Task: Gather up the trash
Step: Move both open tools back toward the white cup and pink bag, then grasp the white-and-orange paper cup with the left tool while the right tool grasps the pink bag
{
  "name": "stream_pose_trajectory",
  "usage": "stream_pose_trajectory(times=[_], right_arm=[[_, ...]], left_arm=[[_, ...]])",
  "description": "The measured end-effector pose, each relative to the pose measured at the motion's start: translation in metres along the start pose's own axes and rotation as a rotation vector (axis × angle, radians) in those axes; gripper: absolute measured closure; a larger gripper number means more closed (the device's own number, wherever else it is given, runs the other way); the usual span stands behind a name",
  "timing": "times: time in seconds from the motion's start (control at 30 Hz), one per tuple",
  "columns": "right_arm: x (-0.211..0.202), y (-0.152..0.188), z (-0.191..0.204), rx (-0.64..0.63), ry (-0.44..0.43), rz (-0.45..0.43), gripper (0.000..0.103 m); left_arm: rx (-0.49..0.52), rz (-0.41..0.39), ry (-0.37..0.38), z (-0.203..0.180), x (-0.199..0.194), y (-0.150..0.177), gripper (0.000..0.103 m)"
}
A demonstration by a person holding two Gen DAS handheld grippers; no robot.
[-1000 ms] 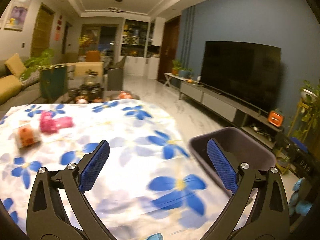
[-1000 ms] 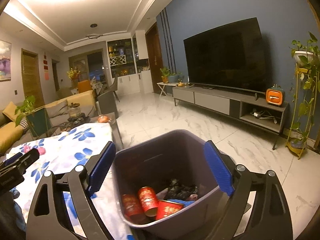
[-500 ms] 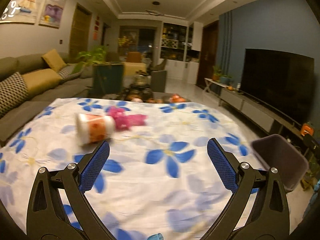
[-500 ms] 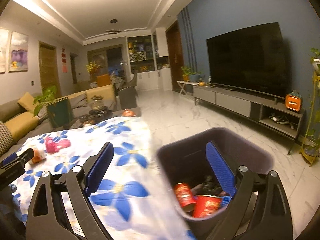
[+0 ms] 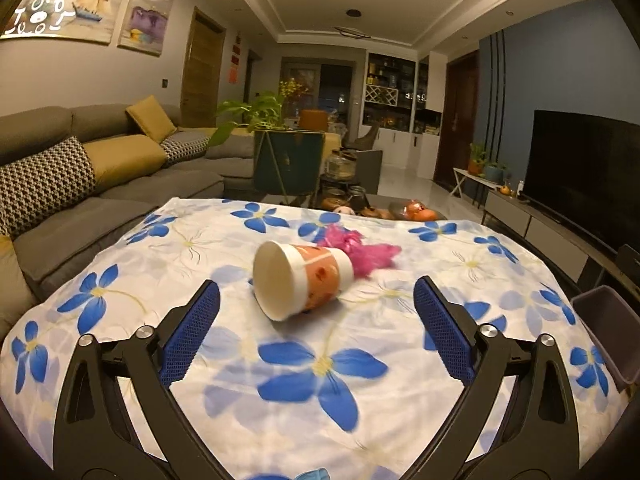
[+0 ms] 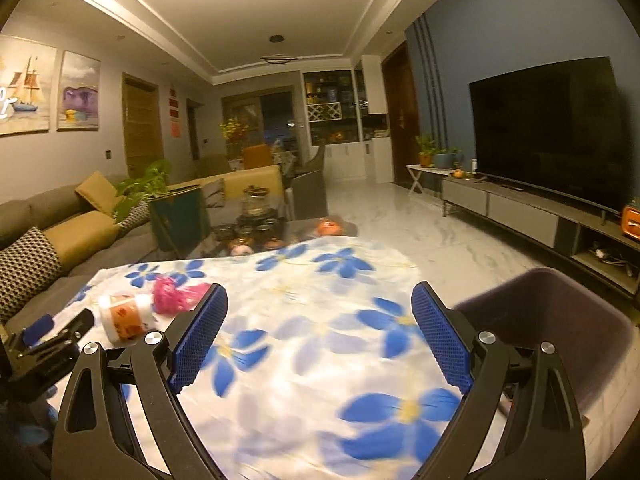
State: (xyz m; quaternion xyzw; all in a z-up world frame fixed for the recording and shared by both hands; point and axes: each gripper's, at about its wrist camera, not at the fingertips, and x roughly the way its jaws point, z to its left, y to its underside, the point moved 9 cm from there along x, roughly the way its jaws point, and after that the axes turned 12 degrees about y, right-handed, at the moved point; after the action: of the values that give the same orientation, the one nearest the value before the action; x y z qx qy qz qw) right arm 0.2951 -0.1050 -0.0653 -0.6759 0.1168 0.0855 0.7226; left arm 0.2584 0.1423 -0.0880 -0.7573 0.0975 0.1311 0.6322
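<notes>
1. Left claw: its jaws stand wide and hold nothing. It is lined up low over the flowered surface, with the tipped paper cup lying on its side just ahead, at about 12 o'clock between the two fingers – open mouth turned toward the camera.
2. Touching the cup's far end, at roughly 1 o'clock, lies a crumpled pink wrapper (plastic, by the look of it).
3. Right claw: also wide and empty, hanging over the surface nearer the edge. From its view the cup sits well off at 9 o'clock, and the left claw shows at the frame's left border.
4. The dark bin stands beside the surface, at 3 o'clock from the right claw; its inside is too dim and blurred to read here.
5. Progress, as I judge it – two pieces are left on the surface, cup and wrapper, neither yet gripped. The cup looks the next pick for the left claw, then a carry to the bin.
</notes>
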Motion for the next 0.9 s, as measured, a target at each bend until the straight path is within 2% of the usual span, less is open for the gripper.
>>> stream_pose_trajectory(times=[0.2,0.43,0.53,0.6,0.73,0.77,0.8,0.9], right_arm=[[0.020,-0.003,0.045,-0.025,-0.043,0.002,0.013],[0.046,-0.006,0.084,-0.048,-0.074,0.010,0.013],[0.057,-0.005,0.101,-0.073,-0.083,0.015,0.013],[0.060,-0.002,0.108,-0.085,-0.088,0.017,0.013],[0.074,0.001,0.130,-0.119,-0.103,0.035,0.013],[0.077,0.003,0.136,-0.131,-0.106,0.039,0.013],[0.080,0.004,0.141,-0.141,-0.109,0.044,0.014],[0.091,0.009,0.160,-0.155,-0.128,0.073,0.018]], left_arm=[[-0.048,0.051,0.046,0.014,0.032,-0.003,0.029],[-0.080,0.120,0.048,0.027,0.062,0.000,0.044],[-0.103,0.151,0.069,0.033,0.072,0.004,0.056],[-0.123,0.179,0.093,0.035,0.079,0.010,0.071],[-0.166,0.190,0.154,0.035,0.082,0.013,0.091],[-0.174,0.189,0.168,0.034,0.082,0.013,0.099],[-0.190,0.184,0.195,0.035,0.082,0.013,0.101],[-0.242,0.145,0.199,0.045,0.076,0.010,0.101]])
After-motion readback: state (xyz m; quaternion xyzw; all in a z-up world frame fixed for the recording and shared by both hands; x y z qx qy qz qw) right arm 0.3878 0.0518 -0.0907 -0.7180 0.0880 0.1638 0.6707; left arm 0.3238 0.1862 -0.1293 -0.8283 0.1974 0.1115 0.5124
